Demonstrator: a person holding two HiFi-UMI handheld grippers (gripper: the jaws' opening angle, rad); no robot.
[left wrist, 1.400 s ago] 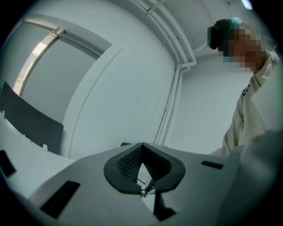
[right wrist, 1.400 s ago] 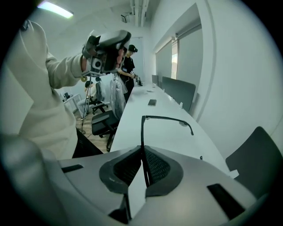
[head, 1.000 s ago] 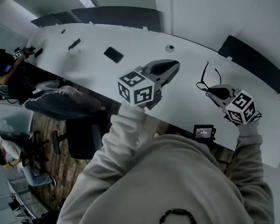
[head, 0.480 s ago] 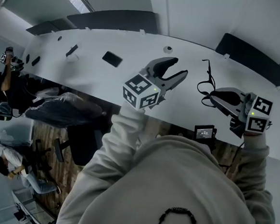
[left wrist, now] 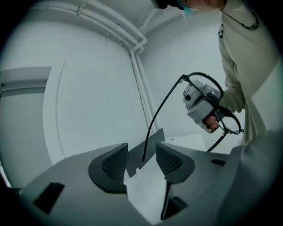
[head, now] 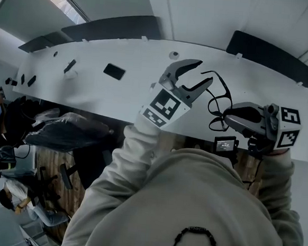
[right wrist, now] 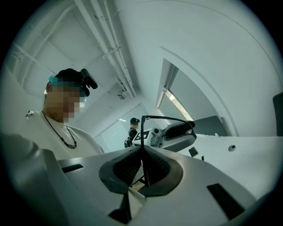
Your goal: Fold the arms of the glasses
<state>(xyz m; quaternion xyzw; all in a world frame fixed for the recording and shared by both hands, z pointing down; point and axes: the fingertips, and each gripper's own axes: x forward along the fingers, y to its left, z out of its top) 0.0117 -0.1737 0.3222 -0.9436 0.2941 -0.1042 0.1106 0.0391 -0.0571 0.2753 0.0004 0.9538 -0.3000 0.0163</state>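
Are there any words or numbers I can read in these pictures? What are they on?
No text can be read anywhere.
Small screen at the table's near edge: pale marks, too small to read.
Marker cubes: only black-and-white squares, no letters.

The long white table (head: 92, 94) curves across in front of me. On its left half lies a flat black slab (head: 114, 71), and apart from it, further left, a small dark bar (head: 70, 65). Two little dark bits (head: 31, 80) sit at the left end. A small round knob (head: 173, 55) sits near the far edge. A little screen unit (head: 226, 144) is at the near edge.
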